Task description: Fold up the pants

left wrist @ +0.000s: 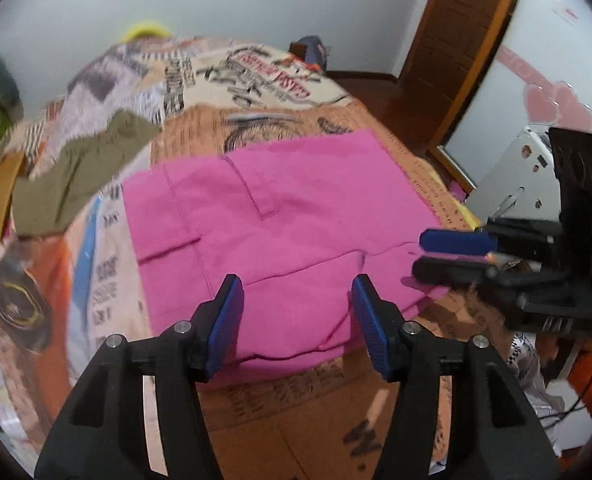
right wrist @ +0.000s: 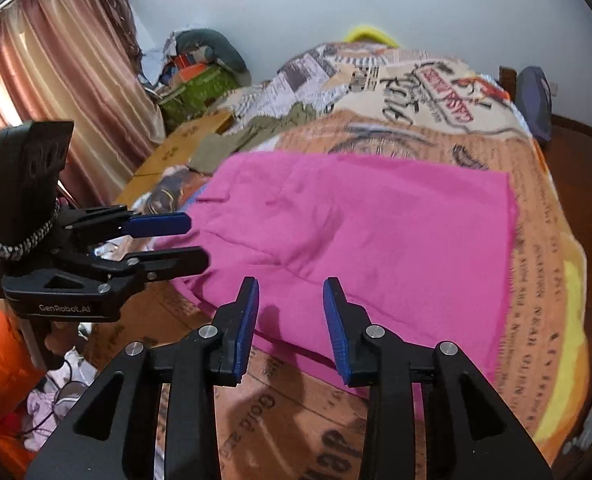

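Pink pants [left wrist: 280,232] lie folded flat on the printed bedspread [left wrist: 256,80]; they also show in the right wrist view [right wrist: 376,232]. My left gripper [left wrist: 298,294] is open and empty, hovering over the near edge of the pants. My right gripper [right wrist: 291,294] is open and empty above the near edge of the pants. The right gripper shows in the left wrist view [left wrist: 420,254] at the pants' right edge. The left gripper shows in the right wrist view [right wrist: 198,240] at the pants' left edge.
An olive green garment [left wrist: 80,172] lies on the bed to the far left, also in the right wrist view [right wrist: 252,132]. A cardboard piece [right wrist: 176,148] lies beside the bed. Curtains [right wrist: 56,88] hang left. A wooden door [left wrist: 456,48] stands right. Clutter covers the floor [right wrist: 56,396].
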Available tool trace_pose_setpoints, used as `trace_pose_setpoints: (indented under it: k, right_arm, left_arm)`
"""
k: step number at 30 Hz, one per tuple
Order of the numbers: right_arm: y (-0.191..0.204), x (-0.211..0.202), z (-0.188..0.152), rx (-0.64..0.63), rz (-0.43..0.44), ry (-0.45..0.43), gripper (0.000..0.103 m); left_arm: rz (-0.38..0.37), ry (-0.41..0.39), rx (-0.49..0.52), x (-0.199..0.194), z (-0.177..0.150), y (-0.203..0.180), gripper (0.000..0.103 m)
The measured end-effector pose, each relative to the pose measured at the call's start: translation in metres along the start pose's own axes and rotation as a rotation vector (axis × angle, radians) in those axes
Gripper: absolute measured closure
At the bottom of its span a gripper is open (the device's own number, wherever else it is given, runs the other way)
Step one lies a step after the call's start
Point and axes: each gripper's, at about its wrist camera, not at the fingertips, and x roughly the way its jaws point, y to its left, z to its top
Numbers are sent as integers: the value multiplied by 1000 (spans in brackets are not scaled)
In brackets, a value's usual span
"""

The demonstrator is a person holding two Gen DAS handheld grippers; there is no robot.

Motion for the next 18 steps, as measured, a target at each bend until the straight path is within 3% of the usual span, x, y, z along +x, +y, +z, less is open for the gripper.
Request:
trace_pose_setpoints:
  k: [2, 8, 12, 18]
  right_arm:
    - [-6, 11, -5, 25, 3, 45, 73]
    - [-36, -4, -21, 111, -15, 30, 73]
    - [-61, -14, -38, 177, -63, 26, 73]
    - [-79, -25, -56, 221, -172, 25, 73]
  left_arm:
    - [28, 13, 10, 9, -7, 1, 46]
    - [30, -6, 33, 0, -29, 13, 43]
    - [-15, -7, -23, -3, -33, 25, 42]
    - [-16, -18, -54, -11, -34, 26, 42]
